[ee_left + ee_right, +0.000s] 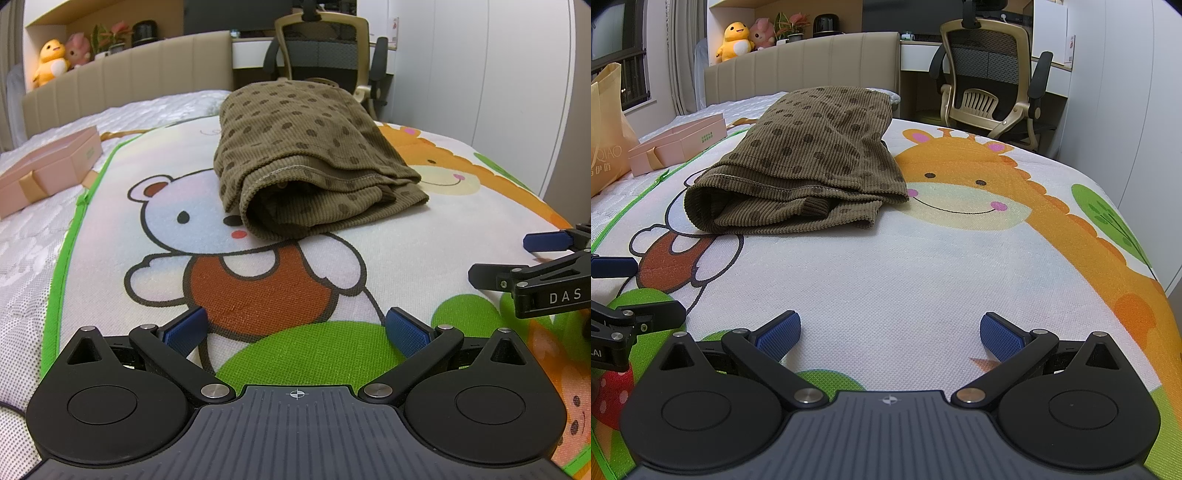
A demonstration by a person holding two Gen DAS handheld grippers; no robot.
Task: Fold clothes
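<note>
**Brown corduroy garment lies folded on the mat; both grippers stand off, spread apart**

Brown ribbed cloth with darker dots makes up the one garment (306, 155) in view. It is laid in a compact bundle of several layers on the cartoon play mat (280, 295), over the bear's head, with the stitched hem and the rounded fold turned toward the cameras. In the right wrist view the same garment (809, 162) is seen left of the giraffe's face. The layers are stacked fairly squarely, though the lower edge sticks out a little under the upper one. The folding is therefore judged to be largely or wholly done; at most a last tidying or a setting-aside may be left. No second piece of clothing is seen, so whether more remains to be folded cannot be told.

The left gripper (295, 330) is held low over the mat, short of the garment, with its blue pads wide apart and nothing between them. The right gripper (890, 334) is likewise spread apart and empty, over bare white mat. Neither is touching the cloth.

Counted outward: one garment, two grippers, one play mat spread on one bed. Beside the mat one pink box (44, 166) is lying on the quilted cover. One paper bag (605, 129) is seen at the left edge of the right wrist view. Behind the headboard (125, 77), two plush toys (50, 61) are set on a shelf, and one office chair (993, 77) stands beyond the bed.
</note>
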